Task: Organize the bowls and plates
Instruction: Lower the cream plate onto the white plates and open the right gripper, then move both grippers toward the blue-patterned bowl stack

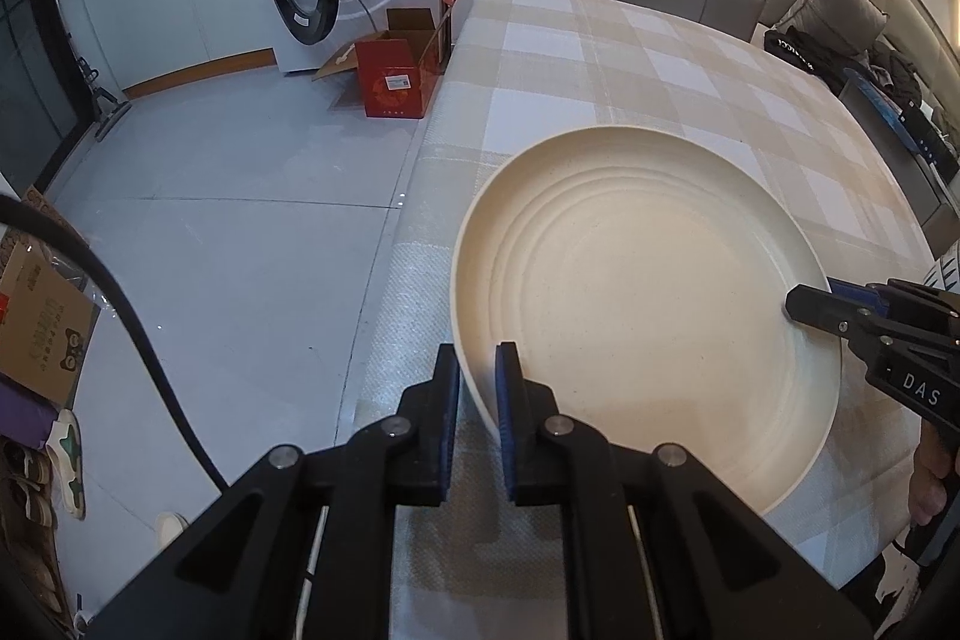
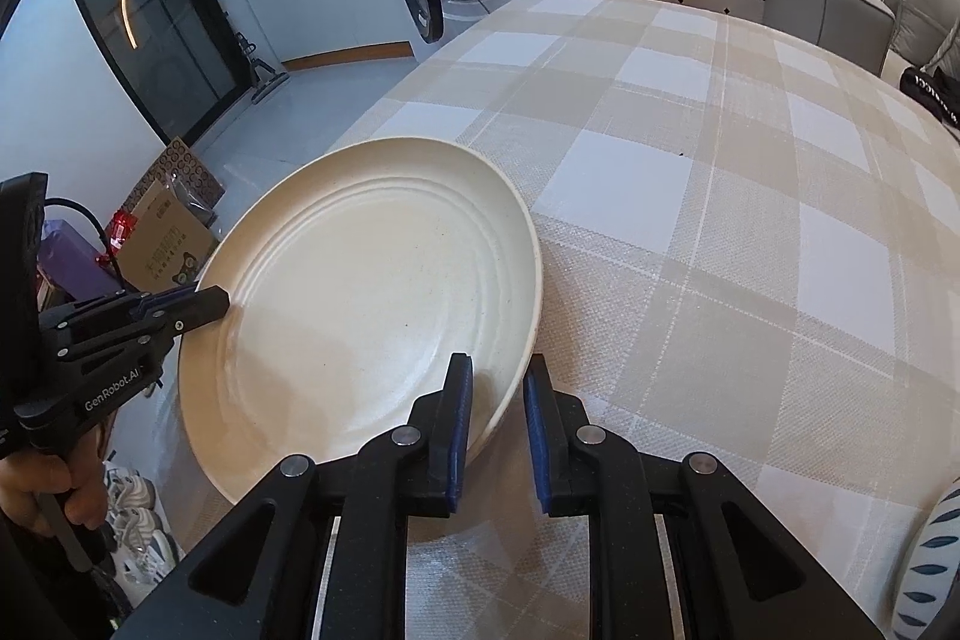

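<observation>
Plate (image 1: 648,304): cream, ridged, holding nothing, at the checked table's (image 1: 660,58) left edge.
Left gripper (image 1: 478,421): pinching the plate's near-left rim.
Right gripper (image 2: 495,430): straddling the opposite rim, clamping it.
Room: bare cloth beyond the plate.

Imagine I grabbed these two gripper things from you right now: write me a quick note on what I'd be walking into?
Left gripper: fingers astride the cream plate's rim, seemingly closed on it.
Right gripper: fingers astride the opposite rim with a gap showing, so the grip is uncertain.
The plate sits at the corner of the checked tablecloth, part of it past the table edge; whether it is lifted is unclear.
Done: both grippers are placed on the plate.
Left: carry it to its spot. No other plates or bowls are clearly in view, only a patterned object at the right edge.
</observation>
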